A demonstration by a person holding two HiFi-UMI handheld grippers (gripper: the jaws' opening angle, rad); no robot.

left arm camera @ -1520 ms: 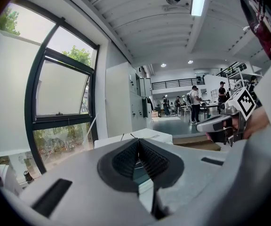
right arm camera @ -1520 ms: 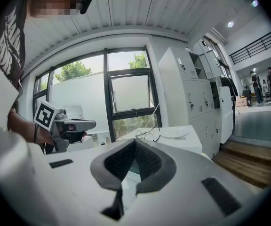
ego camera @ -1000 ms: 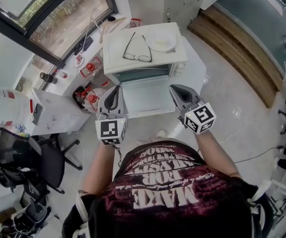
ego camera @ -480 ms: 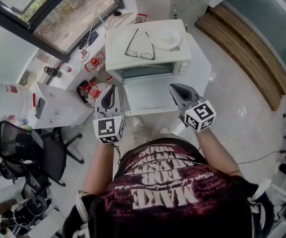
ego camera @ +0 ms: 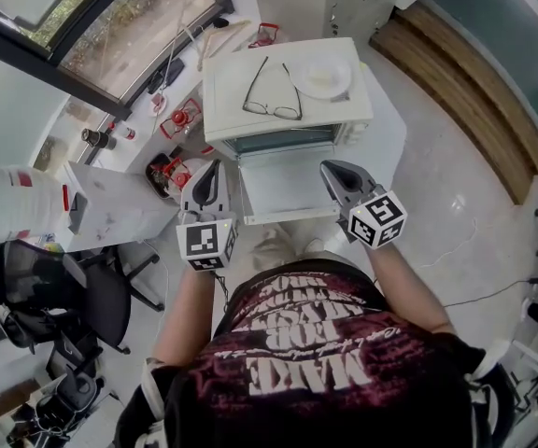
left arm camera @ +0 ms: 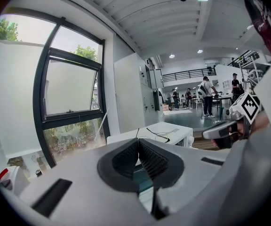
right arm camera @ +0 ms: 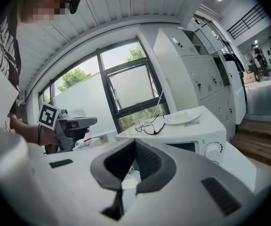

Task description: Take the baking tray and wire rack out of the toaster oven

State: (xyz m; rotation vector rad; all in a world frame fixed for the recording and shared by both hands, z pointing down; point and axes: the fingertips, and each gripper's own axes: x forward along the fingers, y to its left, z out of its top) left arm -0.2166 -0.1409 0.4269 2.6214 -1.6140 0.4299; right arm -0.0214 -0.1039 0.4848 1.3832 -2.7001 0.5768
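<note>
Both claws are clenched and empty in front of the open toaster oven (ego camera: 227,96). You hold the left claw (ego camera: 214,168) at the left edge of the dropped door (ego camera: 286,187) and the right claw (ego camera: 329,169) at its right edge, so in the head view the two flank the door. In each gripper view the ribbed dark pads meet with nothing between them.

The white toaster oven stands on a white worktop (ego camera: 387,131). Its door is folded down flat towards you, and the cavity (ego camera: 283,141) shows only as a dark strip under the top panel. The baking tray and wire rack cannot be made out in that strip from any view.

A pair of glasses (ego camera: 272,90) with the arms unfolded lies on the oven's top, and a white plate (ego camera: 323,76) sits just beside it on the right. The right gripper view shows a round dial (right arm camera: 212,149) on the oven's front, right of the opening.

The marker cubes (ego camera: 206,244) ride at the near ends of both claws, close to your torso. A dark-framed window (ego camera: 110,26) runs along the wall to your left, and an office chair (ego camera: 54,297) stands at lower left, well apart from the worktop. People (left arm camera: 206,95) stand far off in the hall in the left gripper view.
</note>
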